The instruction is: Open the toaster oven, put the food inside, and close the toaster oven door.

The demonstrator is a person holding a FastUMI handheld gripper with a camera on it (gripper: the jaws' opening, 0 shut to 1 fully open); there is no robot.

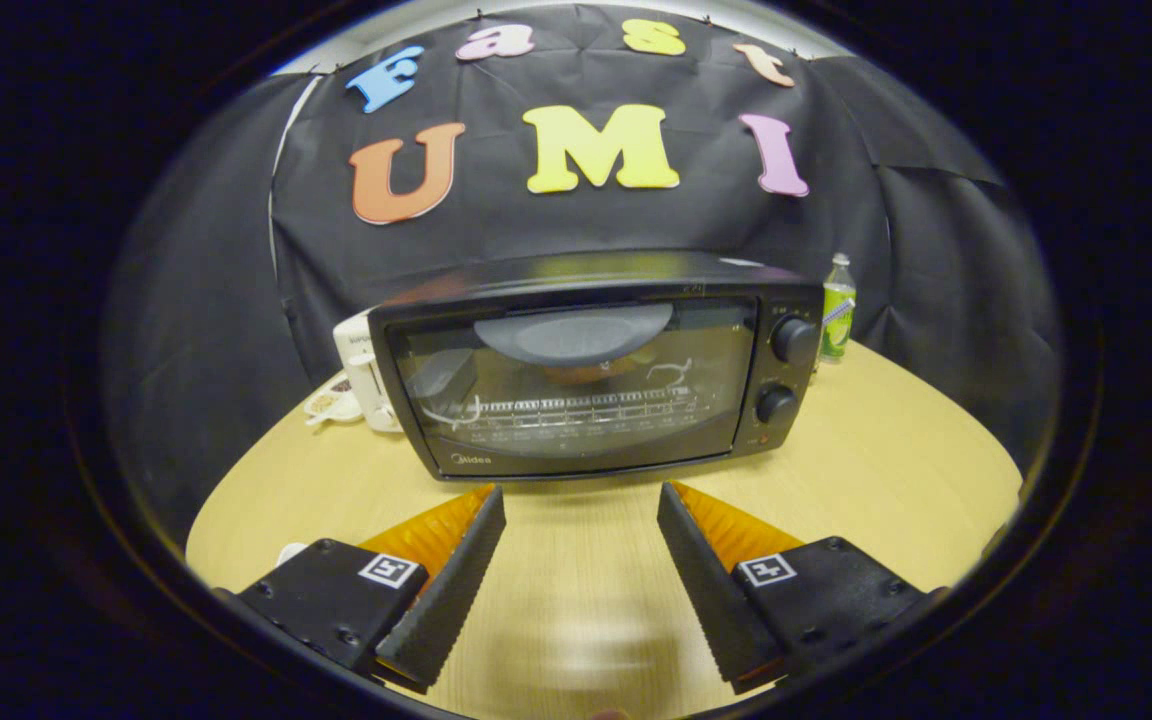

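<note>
At the far edge of the wooden table (896, 450) stands the black toaster oven (591, 365), door shut, food (591, 372) dimly visible behind the glass. Gripper (581, 502) fingers spread apart, holding nothing, just short of the door. Green bottle (838, 310) beside the oven's knobs.

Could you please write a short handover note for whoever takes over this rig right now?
Gripper: open, fingers spread and holding nothing, just short of the toaster oven on the wooden table.
Oven door: shut. Through the glass a rack shows, with something orange-brown on it that could be the food; too dim to be sure.
Beside the oven: a white appliance on one side, a green bottle on the knob side.
Done: possibly everything, if that is the food inside.
Left: confirm the food is in; otherwise open the door, load it, close the door.
</note>
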